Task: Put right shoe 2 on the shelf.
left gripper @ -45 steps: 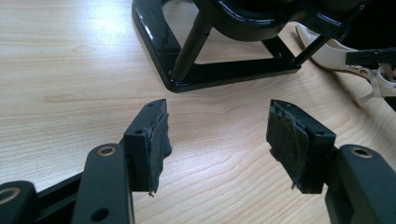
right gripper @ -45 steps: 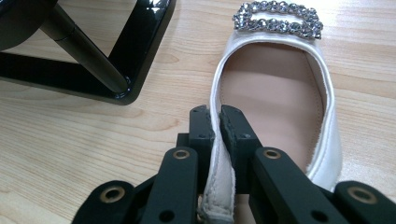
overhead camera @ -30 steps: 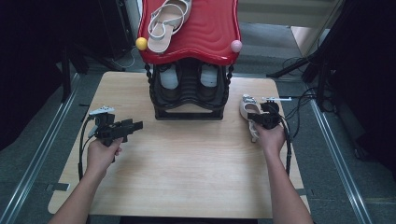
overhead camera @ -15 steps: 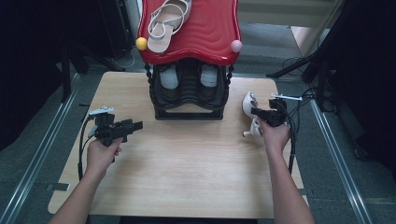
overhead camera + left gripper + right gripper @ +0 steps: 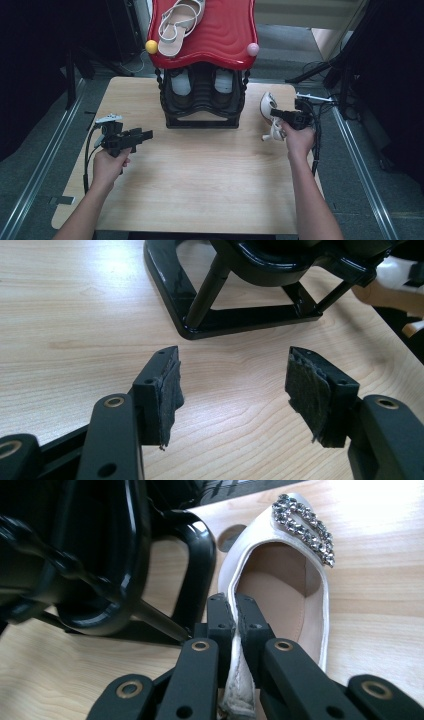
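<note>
- High view: right gripper sits just right of the black shoe rack, jaws pointing left toward it, clamped on a white shoe.
- Shoe hangs off the jaw tips, tilted up on edge, toe end up beside the rack's right leg, strap end dangling toward the wooden table.
- Right gripper view: jaws nearly together, pinching the shoe's side wall between the pads. Rhinestone buckle on the toe is ahead of the jaws; rack frame is close on the jaws' left.
- Left gripper is well apart from the shoe, on the opposite side of the rack, held low over the table, jaws pointing right.
- Left gripper view: jaws wide open, nothing between the pads, bare table under them, rack base ahead.
- 1 tan sandal lies on the rack's red top shelf, far beyond both grippers.
</note>
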A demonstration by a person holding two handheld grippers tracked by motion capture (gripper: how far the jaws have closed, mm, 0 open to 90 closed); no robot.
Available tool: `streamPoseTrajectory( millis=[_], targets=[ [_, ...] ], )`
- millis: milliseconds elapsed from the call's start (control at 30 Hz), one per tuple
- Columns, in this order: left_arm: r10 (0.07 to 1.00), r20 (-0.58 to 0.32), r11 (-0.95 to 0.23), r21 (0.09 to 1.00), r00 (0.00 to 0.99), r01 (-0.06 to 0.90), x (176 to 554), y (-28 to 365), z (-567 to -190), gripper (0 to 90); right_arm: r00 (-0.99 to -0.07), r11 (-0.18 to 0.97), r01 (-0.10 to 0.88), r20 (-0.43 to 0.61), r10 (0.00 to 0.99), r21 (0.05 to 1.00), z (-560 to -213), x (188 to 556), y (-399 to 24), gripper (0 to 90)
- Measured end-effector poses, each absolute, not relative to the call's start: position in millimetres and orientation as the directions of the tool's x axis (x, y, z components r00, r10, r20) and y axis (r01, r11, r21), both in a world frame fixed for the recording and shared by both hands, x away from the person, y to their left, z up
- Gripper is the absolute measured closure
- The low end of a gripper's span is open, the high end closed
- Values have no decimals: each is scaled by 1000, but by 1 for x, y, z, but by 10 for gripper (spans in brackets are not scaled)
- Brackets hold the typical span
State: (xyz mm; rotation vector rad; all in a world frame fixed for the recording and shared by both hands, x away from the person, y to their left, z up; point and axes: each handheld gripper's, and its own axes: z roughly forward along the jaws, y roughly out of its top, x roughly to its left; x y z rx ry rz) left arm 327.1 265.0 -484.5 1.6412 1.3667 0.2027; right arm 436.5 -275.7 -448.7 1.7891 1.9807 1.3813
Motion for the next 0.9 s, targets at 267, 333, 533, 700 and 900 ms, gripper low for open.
streamPoseTrajectory(
  millis=[267, 333, 533, 700, 900],
  targets=[
    [832, -422, 83, 736, 360, 672, 327, 266, -484, 394, -298, -138, 713, 476, 828, 687, -422, 446, -270, 885],
    [834, -421, 85, 738, 358, 669, 327, 266, -484, 394, -302, -148, 712, 490, 818, 686, -415, 448, -270, 885],
    [829, -424, 75, 732, 365, 678, 328, 264, -485, 393, -319, -120, 701, 459, 829, 703, -385, 452, -265, 885],
    [828, -425, 77, 733, 367, 676, 328, 264, -485, 393, -334, -130, 686, 469, 818, 716, -356, 455, -264, 885],
    [827, -425, 75, 732, 368, 677, 328, 264, -485, 394, -347, -128, 671, 461, 817, 731, -324, 458, -262, 885]
  ],
)
